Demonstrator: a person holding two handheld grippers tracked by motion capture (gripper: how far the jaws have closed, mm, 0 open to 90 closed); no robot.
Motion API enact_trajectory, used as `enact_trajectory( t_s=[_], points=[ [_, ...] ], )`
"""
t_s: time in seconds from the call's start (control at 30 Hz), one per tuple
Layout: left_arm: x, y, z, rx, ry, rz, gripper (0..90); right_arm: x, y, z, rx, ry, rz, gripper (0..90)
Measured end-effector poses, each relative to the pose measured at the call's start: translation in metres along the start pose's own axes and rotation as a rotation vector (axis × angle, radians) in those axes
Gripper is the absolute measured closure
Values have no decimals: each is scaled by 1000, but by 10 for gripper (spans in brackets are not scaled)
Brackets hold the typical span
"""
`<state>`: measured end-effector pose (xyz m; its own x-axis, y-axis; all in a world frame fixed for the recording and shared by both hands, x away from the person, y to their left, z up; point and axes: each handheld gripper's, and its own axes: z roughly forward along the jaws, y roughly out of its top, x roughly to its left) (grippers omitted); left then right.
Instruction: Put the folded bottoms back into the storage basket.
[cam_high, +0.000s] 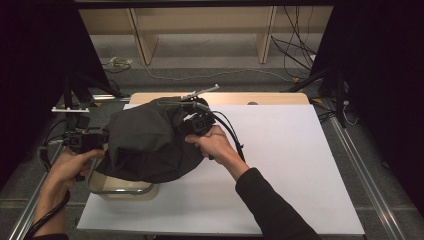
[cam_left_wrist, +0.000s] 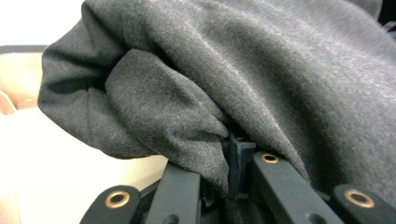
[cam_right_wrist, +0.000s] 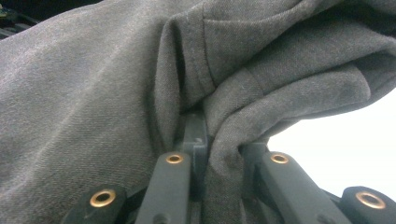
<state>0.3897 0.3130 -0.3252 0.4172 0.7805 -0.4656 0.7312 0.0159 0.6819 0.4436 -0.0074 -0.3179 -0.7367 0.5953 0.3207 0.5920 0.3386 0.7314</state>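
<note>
Garment: a dark grey cloth (cam_high: 147, 142) hangs bunched between the two grippers, above the left end of the white desk (cam_high: 280, 165) and over a clear bin (cam_high: 125, 189) at the desk's near-left corner.
Left gripper (cam_high: 102, 140): at the cloth's left edge in the high view — its fingers (cam_left_wrist: 240, 161) are nearly together, clamped on a fold of the fabric.
Right gripper (cam_high: 190, 125): at the cloth's upper right edge, fingers (cam_right_wrist: 196, 135) pinched narrow on a hemmed fold.
High view: gives the whole bundle, both hands and the bin beneath.
Left gripper view: adds the cloth's rolled edge and pale bin wall (cam_left_wrist: 18, 74) behind it.
Right gripper view: adds a stitched seam (cam_right_wrist: 205, 51) — with bare white desk to the right.
</note>
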Motion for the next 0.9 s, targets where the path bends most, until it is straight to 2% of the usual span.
enact_trajectory(
  t_s=[0.13, 0.3, 0.4, 0.5, 0.67, 0.9],
  points=[
    [-4, 5, -15, -47, 17, 18, 845, 8, 11, -1, -19, 10, -15, 794],
    [-4, 8, -37, -114, 39, 10, 844, 22, 25, -1, -43, 21, -41, 794],
    [-1, 6, -47, -130, 72, 9, 844, 31, 30, 8, -45, 29, -46, 792],
    [7, 4, -55, -149, 89, -9, 844, 38, 30, 21, -33, 36, -55, 790],
    [23, -2, -51, -130, 113, -41, 843, 43, 27, 39, -5, 34, -60, 787],
    [42, -11, -35, -106, 129, -77, 841, 37, 19, 60, 52, 11, -44, 776]
  ],
)
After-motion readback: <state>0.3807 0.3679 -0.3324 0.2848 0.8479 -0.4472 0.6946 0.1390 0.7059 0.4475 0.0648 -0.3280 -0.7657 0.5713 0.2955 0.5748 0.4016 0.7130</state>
